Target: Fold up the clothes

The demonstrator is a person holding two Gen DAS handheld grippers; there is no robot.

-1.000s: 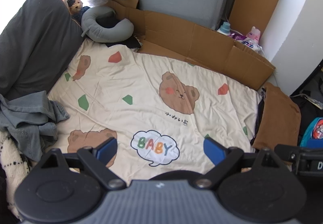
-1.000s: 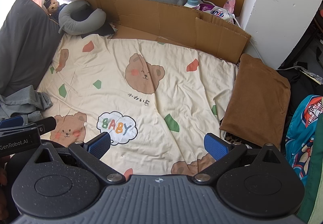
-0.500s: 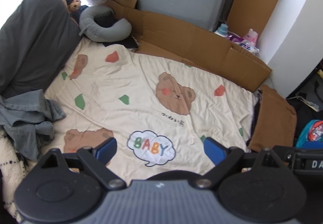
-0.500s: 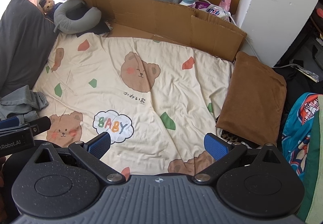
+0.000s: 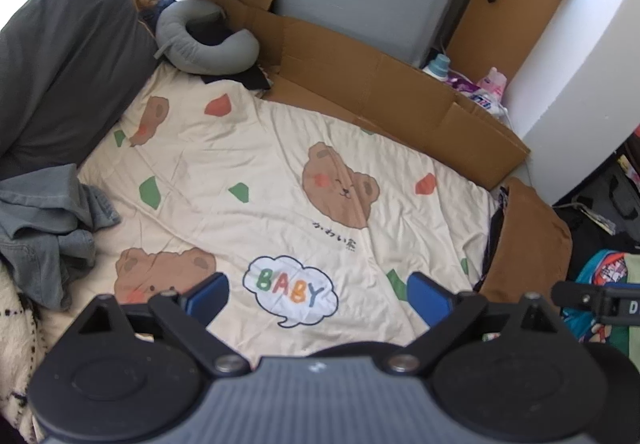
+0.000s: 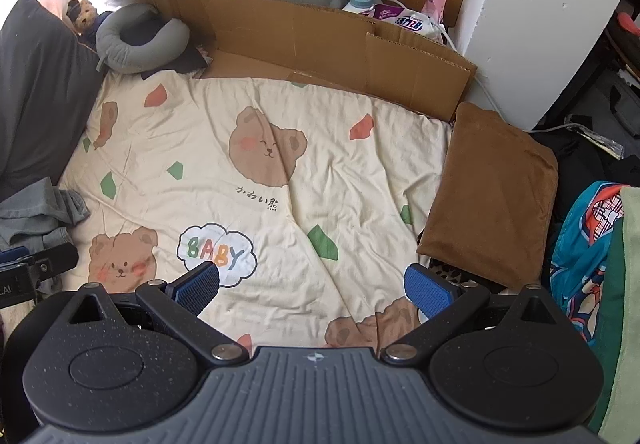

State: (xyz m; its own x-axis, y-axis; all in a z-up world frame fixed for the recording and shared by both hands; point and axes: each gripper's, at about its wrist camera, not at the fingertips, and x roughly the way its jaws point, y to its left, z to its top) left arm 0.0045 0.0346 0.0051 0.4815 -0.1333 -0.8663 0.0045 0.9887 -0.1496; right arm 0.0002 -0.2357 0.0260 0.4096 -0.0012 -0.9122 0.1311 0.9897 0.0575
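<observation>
1. Bear-print bedsheet (image 6: pixel 256 116): matt cream cotton-like cloth, lightly creased.
2. Cardboard panels (image 6: pixel 320 40): plain brown, dull, corrugated.
3. Crumpled grey garment (image 5: pixel 44 216): soft, faded, denim-like cloth.
4. Brown cushion (image 6: pixel 492 188): smooth matt fabric.
5. Right hand-held gripper (image 6: pixel 314 286): matt black plastic, speckled; blue ribbed pads (image 6: pixel 428 290).

We see a bed covered by a cream bear-print sheet (image 6: pixel 248 116). On it lie a crumpled grey garment (image 5: pixel 44 220) at the left edge, a folded brown garment (image 6: pixel 492 192) at the right, a dark pillow (image 5: pixel 68 56) and a grey neck pillow (image 6: pixel 136 40) at the far left.
</observation>
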